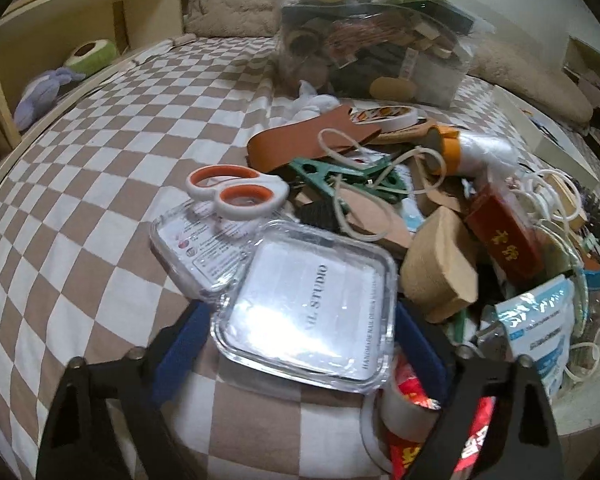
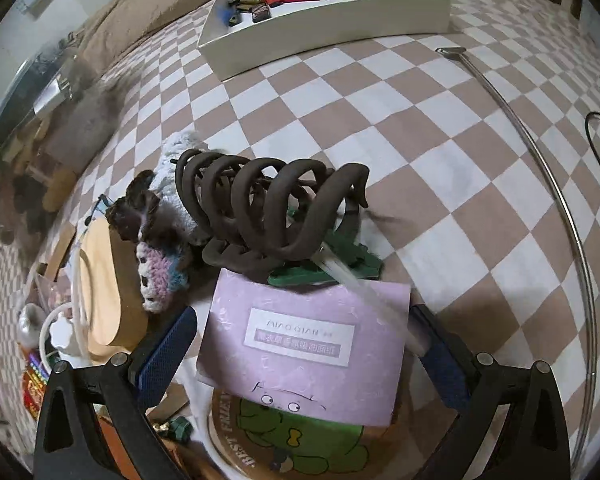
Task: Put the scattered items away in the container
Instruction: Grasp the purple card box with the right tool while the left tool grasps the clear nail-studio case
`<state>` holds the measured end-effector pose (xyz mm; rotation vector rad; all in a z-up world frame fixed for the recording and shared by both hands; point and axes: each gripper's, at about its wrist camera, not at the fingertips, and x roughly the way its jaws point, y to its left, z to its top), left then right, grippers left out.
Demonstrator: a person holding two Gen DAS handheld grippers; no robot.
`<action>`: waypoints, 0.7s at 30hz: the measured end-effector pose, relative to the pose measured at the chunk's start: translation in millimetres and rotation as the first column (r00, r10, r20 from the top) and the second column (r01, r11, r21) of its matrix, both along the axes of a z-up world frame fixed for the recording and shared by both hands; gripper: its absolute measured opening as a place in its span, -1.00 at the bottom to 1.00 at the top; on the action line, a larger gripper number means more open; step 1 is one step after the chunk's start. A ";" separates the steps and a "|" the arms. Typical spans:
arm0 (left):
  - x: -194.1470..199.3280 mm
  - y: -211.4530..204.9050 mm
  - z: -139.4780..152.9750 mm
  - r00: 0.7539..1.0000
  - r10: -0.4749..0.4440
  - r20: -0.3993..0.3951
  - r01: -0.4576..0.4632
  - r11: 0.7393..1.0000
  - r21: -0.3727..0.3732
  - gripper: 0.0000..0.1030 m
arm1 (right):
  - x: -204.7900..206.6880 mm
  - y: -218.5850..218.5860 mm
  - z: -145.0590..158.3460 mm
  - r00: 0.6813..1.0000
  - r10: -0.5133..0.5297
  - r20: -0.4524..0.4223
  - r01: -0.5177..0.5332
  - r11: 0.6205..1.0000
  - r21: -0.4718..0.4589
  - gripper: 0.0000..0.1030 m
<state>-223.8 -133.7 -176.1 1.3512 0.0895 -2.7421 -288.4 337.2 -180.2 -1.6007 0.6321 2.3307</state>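
In the left wrist view a heap of small items lies on a checked bedspread. My left gripper (image 1: 300, 336) is open, its blue pads on either side of a clear plastic case (image 1: 306, 308) labelled "STUDIO". Orange-handled scissors (image 1: 236, 194) lie on a second clear case just beyond. In the right wrist view my right gripper (image 2: 300, 354) is open around a lilac paper pack (image 2: 306, 348); whether the pads touch it is unclear. A big brown hair claw clip (image 2: 268, 208) lies just past the pack. A clear storage box (image 1: 374, 48), packed with items, stands at the back.
The heap holds a brown leather piece (image 1: 300, 140), green clips (image 1: 340, 176), tape roll (image 1: 380, 116), red box (image 1: 504, 236), sponges and rubber bands. A white tray (image 2: 328, 20) of lighters lies far ahead. A metal hoop (image 2: 572, 216) curves at right. A crochet piece (image 2: 160, 264) lies at left.
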 end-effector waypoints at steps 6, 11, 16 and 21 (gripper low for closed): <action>1.0 3.6 1.9 1.000 -0.018 -0.004 0.018 1.000 -0.006 0.55 | -7.3 -11.8 -3.5 0.997 0.049 0.052 -0.052 0.996 0.065 1.00; 3.7 2.5 3.0 1.000 -0.018 -0.007 0.018 1.000 0.002 0.54 | -8.3 -19.5 -5.3 0.992 0.099 0.076 -0.108 0.987 0.121 1.00; 7.9 1.4 4.6 1.000 -0.014 -0.011 0.014 1.000 0.002 0.54 | -1.5 -14.7 -3.8 0.991 0.116 0.065 -0.122 0.987 0.101 1.00; 10.8 -1.4 5.7 1.000 -0.002 -0.003 0.002 1.000 0.004 0.54 | 12.1 -8.0 2.9 0.987 0.157 0.018 -0.157 0.971 0.182 0.95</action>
